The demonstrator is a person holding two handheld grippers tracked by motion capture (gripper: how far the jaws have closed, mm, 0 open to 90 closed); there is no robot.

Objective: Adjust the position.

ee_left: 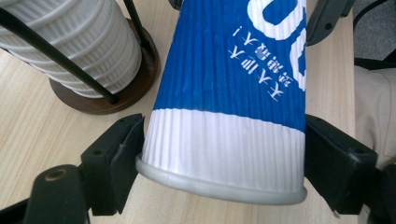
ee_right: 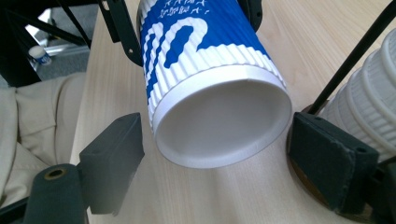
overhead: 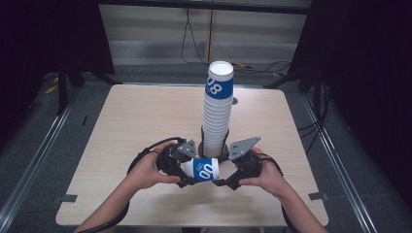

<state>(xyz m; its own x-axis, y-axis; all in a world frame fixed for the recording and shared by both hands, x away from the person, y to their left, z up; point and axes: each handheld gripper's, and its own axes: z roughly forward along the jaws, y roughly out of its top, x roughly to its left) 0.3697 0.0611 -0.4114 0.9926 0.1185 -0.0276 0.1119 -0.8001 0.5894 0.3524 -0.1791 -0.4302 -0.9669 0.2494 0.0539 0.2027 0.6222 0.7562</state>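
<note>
High view: a single blue-and-white paper cup (overhead: pixel 203 170) is held on its side, clear of the desk (overhead: pixel 131 126), between the left gripper (overhead: pixel 187 171) and the right gripper (overhead: pixel 224 175), just in front of the tall stack of cups (overhead: pixel 217 109) standing in a wire holder with a round wooden base (ee_left: pixel 100 100).

In the left gripper view, the narrow closed end of the cup (ee_left: pixel 224 140) lies between the two black jaws, which are pressed against its ribbed wall on both sides; the cup is clamped there. This end is judged to be gripped so that the open mouth is left free for the other gripper.

In the right gripper view, the open rim of the cup (ee_right: pixel 219 123) is seen facing the camera. The jaws of the right gripper are set apart, with a visible gap on the left side and the other jaw close to the rim; no pressure on the cup is seen, so the weight is carried by the left gripper alone.

Pose: both forearms are brought in from the near edge of the desk, and the left hand (overhead: pixel 145 170) and right hand (overhead: pixel 267 177) are turned inward so that the grippers face each other roughly level along the axis of the cup. The arrangement is judged to suit a transfer or re-grip of the cup next to the stack.
</note>
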